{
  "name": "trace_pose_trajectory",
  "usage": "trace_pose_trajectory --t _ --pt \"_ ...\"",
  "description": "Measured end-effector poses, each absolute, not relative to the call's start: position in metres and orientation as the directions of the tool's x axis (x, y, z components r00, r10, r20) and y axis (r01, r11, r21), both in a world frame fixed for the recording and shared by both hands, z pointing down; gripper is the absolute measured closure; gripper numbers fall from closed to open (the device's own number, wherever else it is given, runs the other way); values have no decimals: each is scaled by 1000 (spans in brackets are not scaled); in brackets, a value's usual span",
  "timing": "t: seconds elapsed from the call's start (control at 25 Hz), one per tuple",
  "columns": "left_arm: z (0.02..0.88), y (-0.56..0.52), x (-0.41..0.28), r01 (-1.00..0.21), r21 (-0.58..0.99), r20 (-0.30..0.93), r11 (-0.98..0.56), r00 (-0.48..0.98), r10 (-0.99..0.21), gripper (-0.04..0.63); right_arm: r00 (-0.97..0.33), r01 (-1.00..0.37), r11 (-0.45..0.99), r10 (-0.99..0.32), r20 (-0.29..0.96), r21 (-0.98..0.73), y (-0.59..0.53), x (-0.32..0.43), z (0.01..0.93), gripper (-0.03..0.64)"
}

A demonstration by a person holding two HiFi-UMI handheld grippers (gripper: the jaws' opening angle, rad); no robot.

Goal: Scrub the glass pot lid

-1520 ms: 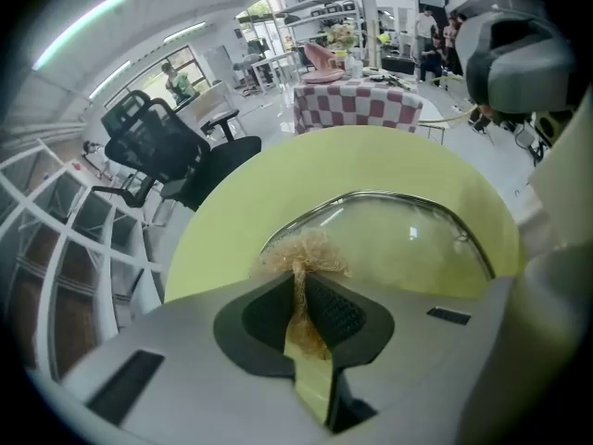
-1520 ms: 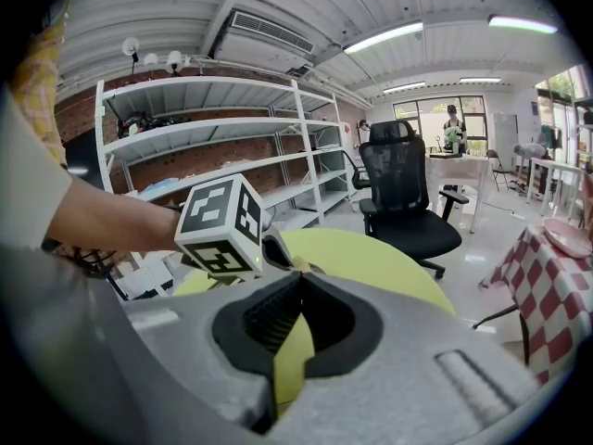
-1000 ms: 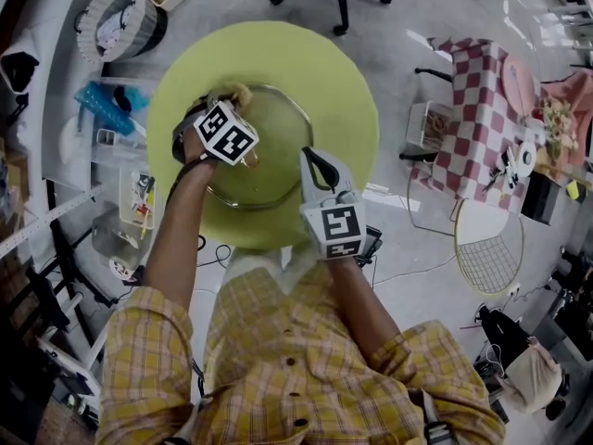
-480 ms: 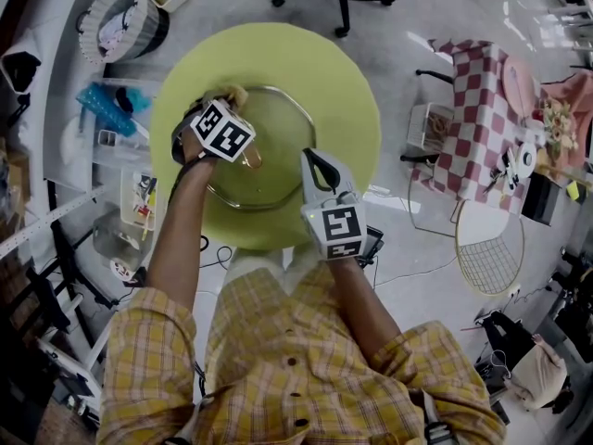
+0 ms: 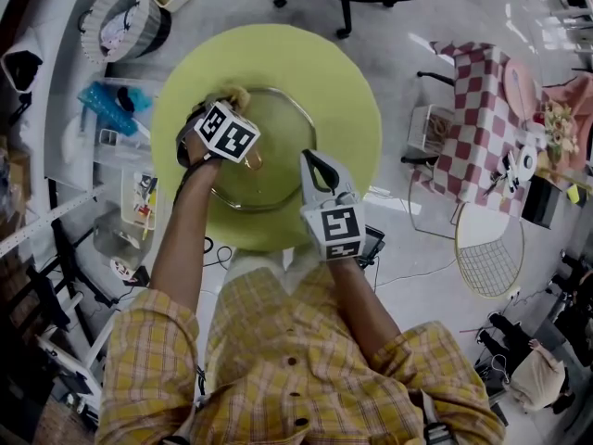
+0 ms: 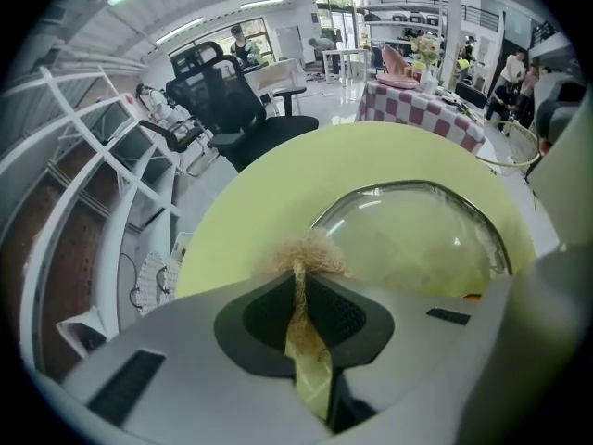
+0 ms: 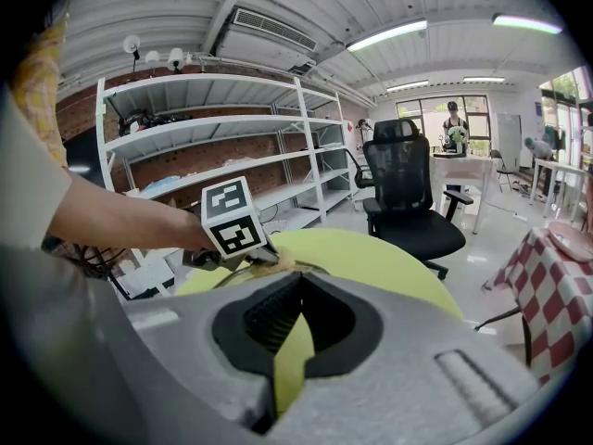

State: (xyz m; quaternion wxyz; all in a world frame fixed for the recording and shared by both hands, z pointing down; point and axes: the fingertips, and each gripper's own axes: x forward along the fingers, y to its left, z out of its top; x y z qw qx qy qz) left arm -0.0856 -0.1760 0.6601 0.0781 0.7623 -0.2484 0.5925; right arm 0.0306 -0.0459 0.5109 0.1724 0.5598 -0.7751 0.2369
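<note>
We judge the main risk to be the glass pot lid (image 5: 267, 151) skating across the smooth round bench (image 5: 347, 82) if the scrub stroke pushes sideways harder than the lid is steadied. The thin tan fibre scrubber (image 6: 302, 251) could also slip out of its pinch.

The left gripper (image 6: 298, 281) reaches forward, its fingers clamped on the scrubber at the lid's far left rim; we cannot tell whether it touches the glass. The right gripper (image 5: 313, 160) points at the lid's right rim, fingers together with nothing visible between them. The lid lies dome-up mid-bench.
</note>
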Motion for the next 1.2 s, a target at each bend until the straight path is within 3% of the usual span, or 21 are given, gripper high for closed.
trace_pose_trajectory --t 0.4,0.68,1.2 --pt "653 -169 -53 -538 -79 936 -839 250 -248 555 -357 -934 289 -762 540 -210 -46 26 516 620" --pt "655 -159 -25 -392 -98 935 -915 278 -220 555 -357 -934 287 -758 545 -213 -44 31 518 620" --pt "647 -147 -35 -423 17 918 -906 365 -153 555 -370 -929 308 -755 541 -206 -47 30 513 620"
